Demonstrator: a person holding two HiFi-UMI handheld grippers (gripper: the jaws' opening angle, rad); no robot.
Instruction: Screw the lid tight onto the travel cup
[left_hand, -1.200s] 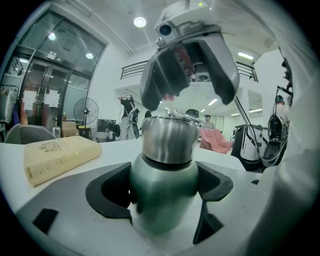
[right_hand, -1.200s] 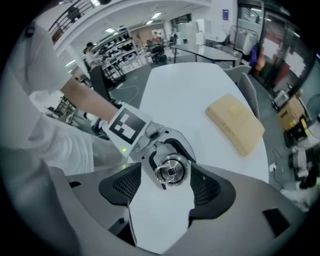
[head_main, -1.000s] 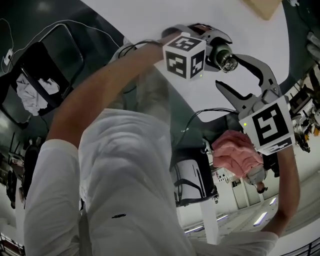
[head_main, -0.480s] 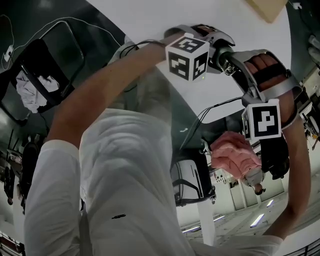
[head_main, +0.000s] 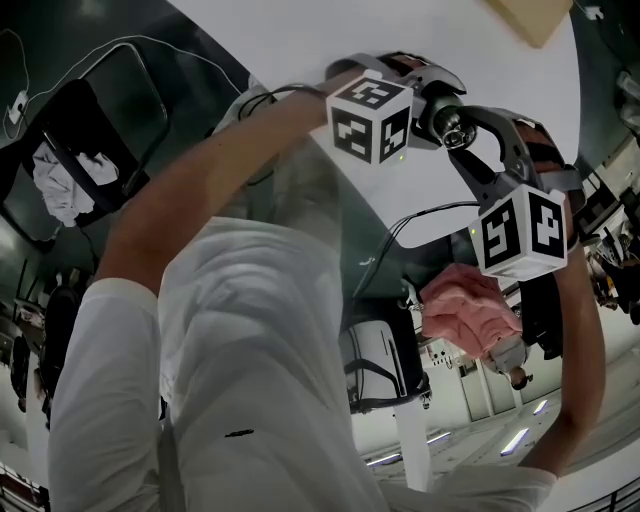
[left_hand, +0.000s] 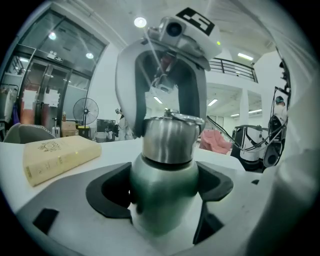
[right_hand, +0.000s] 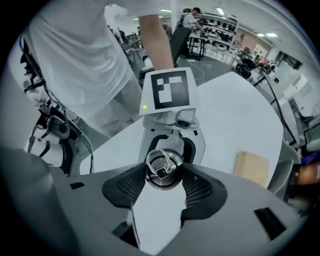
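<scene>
The cup (left_hand: 162, 205) sits upright mid-frame in the left gripper view, long axis vertical, lid (right_hand: 162, 169) end up, with our left gripper (left_hand: 166, 187) clamped on its body over the table (right_hand: 235, 115). Our right gripper (right_hand: 163, 182) points down from above; its jaws have just been closing and now pinch the lid on both sides. We reckon we're at the tightening step: next needs a firm roll about the cup's axis, left holding steady.
</scene>
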